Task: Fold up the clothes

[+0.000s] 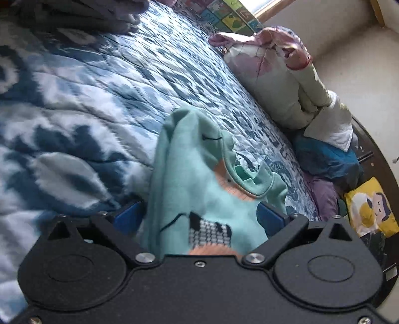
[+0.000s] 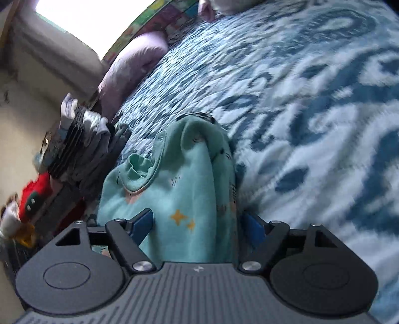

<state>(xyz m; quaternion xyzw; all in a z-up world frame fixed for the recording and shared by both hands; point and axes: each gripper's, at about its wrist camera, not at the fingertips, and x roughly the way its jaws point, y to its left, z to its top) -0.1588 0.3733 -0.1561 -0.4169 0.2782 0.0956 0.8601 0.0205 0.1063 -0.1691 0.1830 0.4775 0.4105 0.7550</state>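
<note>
A mint-green child's sweatshirt (image 1: 189, 154) with a small cartoon print lies bunched on the blue-and-white quilt. Its ribbed neckline (image 1: 249, 179) is turned up. My left gripper (image 1: 199, 214) stands wide over one part of it. The cloth fills the gap between the blue pads (image 1: 128, 216), and I see no pinch. In the right wrist view the same sweatshirt (image 2: 184, 179) shows yellow stars. My right gripper (image 2: 197, 224) straddles a raised fold of it. One blue pad (image 2: 142, 224) rests over the cloth, while the other stands just clear of the fold's edge.
The quilt (image 1: 87, 112) covers the bed. A rolled pale duvet (image 1: 274, 82), blue cloth and a yellow cartoon cushion (image 1: 369, 206) line one side. Dark grey clothes (image 1: 74, 15) lie at the far end. A purple pillow (image 2: 134, 64) and stacked grey clothes (image 2: 82, 139) sit along the bed's other edge.
</note>
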